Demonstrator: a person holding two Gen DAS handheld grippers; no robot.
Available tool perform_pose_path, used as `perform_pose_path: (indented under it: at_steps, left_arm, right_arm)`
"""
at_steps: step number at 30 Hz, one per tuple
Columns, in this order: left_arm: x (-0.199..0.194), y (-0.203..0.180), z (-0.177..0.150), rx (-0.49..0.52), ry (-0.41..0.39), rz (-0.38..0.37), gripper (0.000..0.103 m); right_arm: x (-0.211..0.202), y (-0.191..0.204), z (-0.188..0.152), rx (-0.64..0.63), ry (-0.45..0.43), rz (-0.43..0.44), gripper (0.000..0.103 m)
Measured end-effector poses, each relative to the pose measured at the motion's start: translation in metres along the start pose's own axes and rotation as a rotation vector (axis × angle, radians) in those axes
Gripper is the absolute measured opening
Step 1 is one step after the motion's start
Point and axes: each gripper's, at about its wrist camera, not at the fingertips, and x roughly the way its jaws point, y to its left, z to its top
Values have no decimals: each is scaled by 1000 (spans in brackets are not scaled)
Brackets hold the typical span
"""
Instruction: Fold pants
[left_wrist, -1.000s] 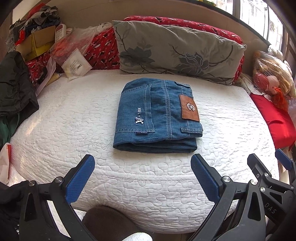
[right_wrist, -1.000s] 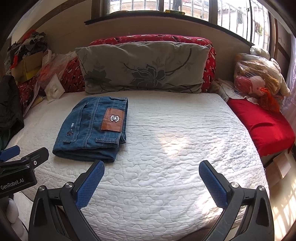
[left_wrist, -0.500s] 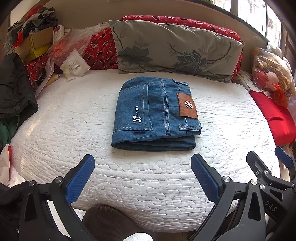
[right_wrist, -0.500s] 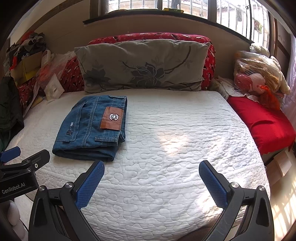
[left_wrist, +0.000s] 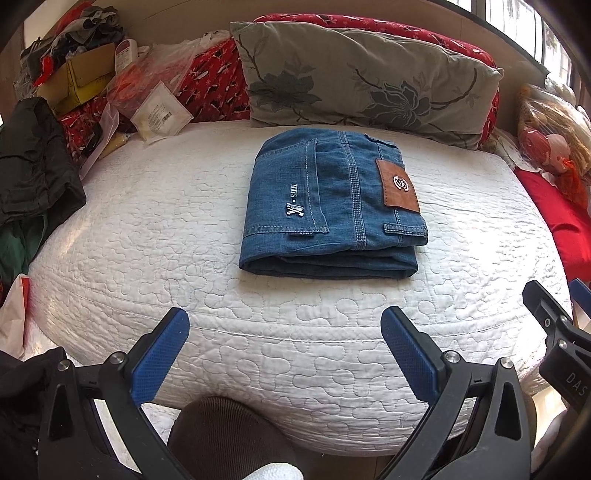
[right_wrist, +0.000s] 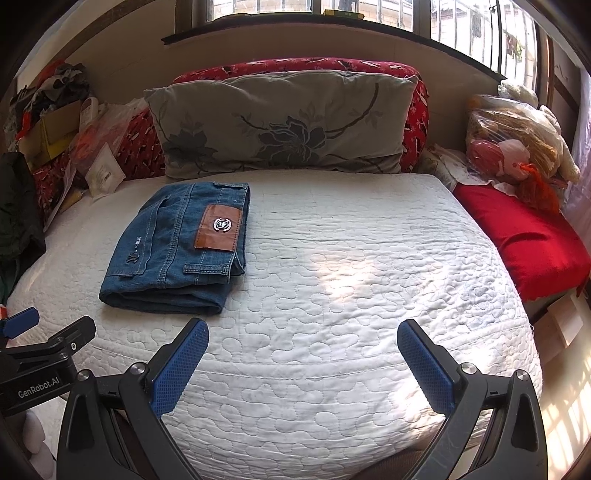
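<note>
Blue denim pants (left_wrist: 332, 206) lie folded into a compact rectangle on the white quilted bed (left_wrist: 155, 229), brown leather patch up. They also show in the right wrist view (right_wrist: 177, 251), left of centre. My left gripper (left_wrist: 284, 350) is open and empty, held over the bed's near edge, well short of the pants. My right gripper (right_wrist: 303, 354) is open and empty, over the near edge to the right of the pants. The right gripper's side shows at the left wrist view's right edge (left_wrist: 554, 332).
A grey floral pillow (right_wrist: 280, 125) leans on a red cushion behind the pants. Boxes, bags and dark clothes (left_wrist: 33, 162) pile at the left. A red cloth (right_wrist: 524, 240) and bagged toys (right_wrist: 517, 136) lie at the right.
Both grippers have shifted slightly; the view has crept a little closer to the bed. The pants have not moved and both grippers stay open.
</note>
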Motion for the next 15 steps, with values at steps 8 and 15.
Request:
perform_pose_path:
  at_steps: [8,15]
  left_arm:
    - [-3,-7,-3,3,4,-19,103]
    - [-8,-15,-3,21,3,-44,103]
  right_arm:
    - [-1,-2,-1,7,-3,10,103]
    - [-1,-3,-2,6,-1,12,103]
